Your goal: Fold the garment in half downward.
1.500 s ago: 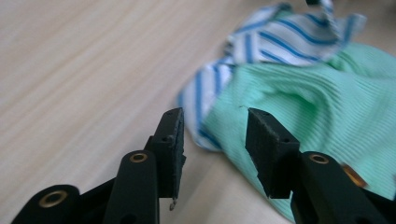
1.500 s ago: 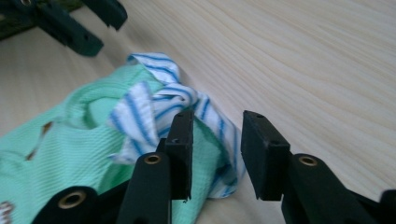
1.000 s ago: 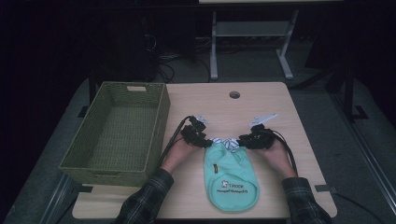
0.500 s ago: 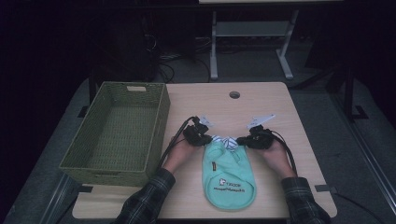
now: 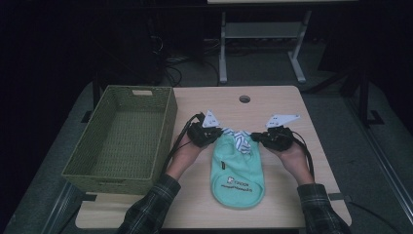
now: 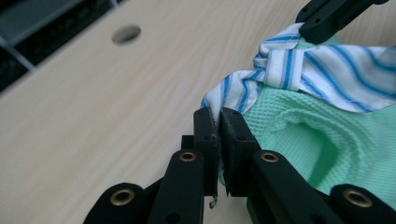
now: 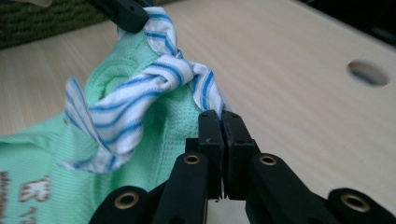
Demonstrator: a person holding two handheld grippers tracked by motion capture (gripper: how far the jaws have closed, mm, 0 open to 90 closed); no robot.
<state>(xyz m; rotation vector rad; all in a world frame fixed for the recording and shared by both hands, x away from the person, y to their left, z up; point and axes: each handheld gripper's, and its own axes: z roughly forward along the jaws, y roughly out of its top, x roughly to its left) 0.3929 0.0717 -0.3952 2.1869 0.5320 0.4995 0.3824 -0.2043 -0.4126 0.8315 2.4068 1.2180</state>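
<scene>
A mint-green little garment (image 5: 237,175) with a logo lies on the wooden table (image 5: 277,105), its neck end toward the far side. A blue-and-white striped collar (image 5: 239,140) is sewn to that end. My left gripper (image 5: 218,138) is shut on the collar's left end, and the jaws pinch the striped cloth (image 6: 243,88) in the left gripper view (image 6: 218,116). My right gripper (image 5: 254,139) is shut on the collar's right end (image 7: 205,88), pads pressed together (image 7: 219,119). The collar hangs knotted between them above the green fabric (image 7: 46,144), lifted off the table.
An empty green wicker basket (image 5: 122,141) stands at the table's left. A round cable hole (image 5: 244,99) sits near the far edge. A white metal stand (image 5: 263,44) and cables lie on the dark floor beyond. Bare table lies right of the garment.
Both grippers have closed on the striped collar and risen a little, pulling the garment's neck end up off the table. The basket has not moved.
</scene>
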